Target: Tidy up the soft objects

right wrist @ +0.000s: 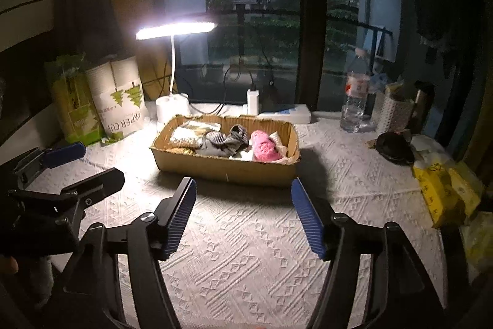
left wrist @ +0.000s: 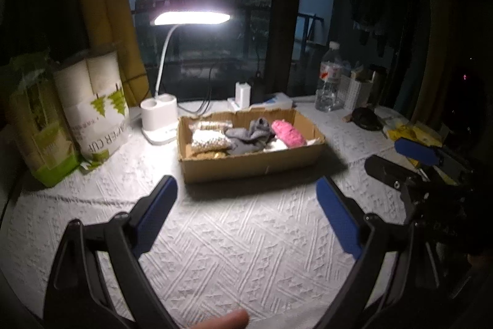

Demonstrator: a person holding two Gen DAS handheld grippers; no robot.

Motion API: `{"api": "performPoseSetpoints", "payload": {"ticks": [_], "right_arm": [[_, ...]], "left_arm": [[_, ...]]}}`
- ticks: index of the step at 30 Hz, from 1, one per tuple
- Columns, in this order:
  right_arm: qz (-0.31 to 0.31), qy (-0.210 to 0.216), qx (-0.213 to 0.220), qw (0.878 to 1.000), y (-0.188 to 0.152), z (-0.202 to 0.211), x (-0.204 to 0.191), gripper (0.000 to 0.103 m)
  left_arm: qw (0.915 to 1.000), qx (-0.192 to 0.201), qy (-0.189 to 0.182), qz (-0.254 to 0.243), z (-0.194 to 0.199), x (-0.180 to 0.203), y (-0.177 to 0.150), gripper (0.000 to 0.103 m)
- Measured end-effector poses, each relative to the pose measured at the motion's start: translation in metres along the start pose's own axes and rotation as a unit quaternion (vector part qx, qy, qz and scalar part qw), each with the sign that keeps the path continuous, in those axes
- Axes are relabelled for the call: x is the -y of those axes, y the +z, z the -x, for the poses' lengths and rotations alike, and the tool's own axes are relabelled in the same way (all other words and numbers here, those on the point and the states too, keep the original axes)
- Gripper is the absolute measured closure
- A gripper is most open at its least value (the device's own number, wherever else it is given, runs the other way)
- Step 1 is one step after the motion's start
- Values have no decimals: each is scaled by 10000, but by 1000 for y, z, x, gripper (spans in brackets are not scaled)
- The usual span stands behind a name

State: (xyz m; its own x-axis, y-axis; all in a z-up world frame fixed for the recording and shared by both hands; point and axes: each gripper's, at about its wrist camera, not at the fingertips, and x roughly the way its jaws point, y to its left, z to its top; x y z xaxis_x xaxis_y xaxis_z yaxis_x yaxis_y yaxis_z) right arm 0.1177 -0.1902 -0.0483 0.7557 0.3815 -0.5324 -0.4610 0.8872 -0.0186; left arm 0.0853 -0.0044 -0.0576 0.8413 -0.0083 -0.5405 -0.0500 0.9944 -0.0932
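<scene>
A low cardboard box [left wrist: 252, 165] [right wrist: 228, 170] stands mid-table under the lamp. In it lie a pink fuzzy item [left wrist: 288, 133] [right wrist: 265, 148], grey socks [left wrist: 249, 137] [right wrist: 226, 141], a cream patterned piece [left wrist: 209, 141] [right wrist: 185, 137] and a bit of white cloth. My left gripper [left wrist: 246, 193] hovers open in front of the box with nothing between its blue pads. My right gripper [right wrist: 243, 193] also stands open and empty before the box. Each gripper shows at the edge of the other's view: the right one [left wrist: 397, 158], the left one [right wrist: 89, 162].
A white embossed cloth [left wrist: 234, 242] covers the table. A lit desk lamp [left wrist: 160, 119] stands behind the box, paper-cup packs [left wrist: 95, 113] at left. A water bottle [left wrist: 329, 82], a white basket, a dark round object [right wrist: 394, 148] and yellow packets [right wrist: 443, 193] sit at right. A fingertip [left wrist: 225, 319] shows at the bottom.
</scene>
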Motion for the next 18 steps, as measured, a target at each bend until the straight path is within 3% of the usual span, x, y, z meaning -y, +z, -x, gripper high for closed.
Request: {"api": "performPoseSetpoints", "payload": {"ticks": [18], "right_arm": [[51, -238, 616, 9978, 32, 42, 7, 32]], "left_arm": [[9976, 664, 44, -183, 43, 11, 42, 10]]}}
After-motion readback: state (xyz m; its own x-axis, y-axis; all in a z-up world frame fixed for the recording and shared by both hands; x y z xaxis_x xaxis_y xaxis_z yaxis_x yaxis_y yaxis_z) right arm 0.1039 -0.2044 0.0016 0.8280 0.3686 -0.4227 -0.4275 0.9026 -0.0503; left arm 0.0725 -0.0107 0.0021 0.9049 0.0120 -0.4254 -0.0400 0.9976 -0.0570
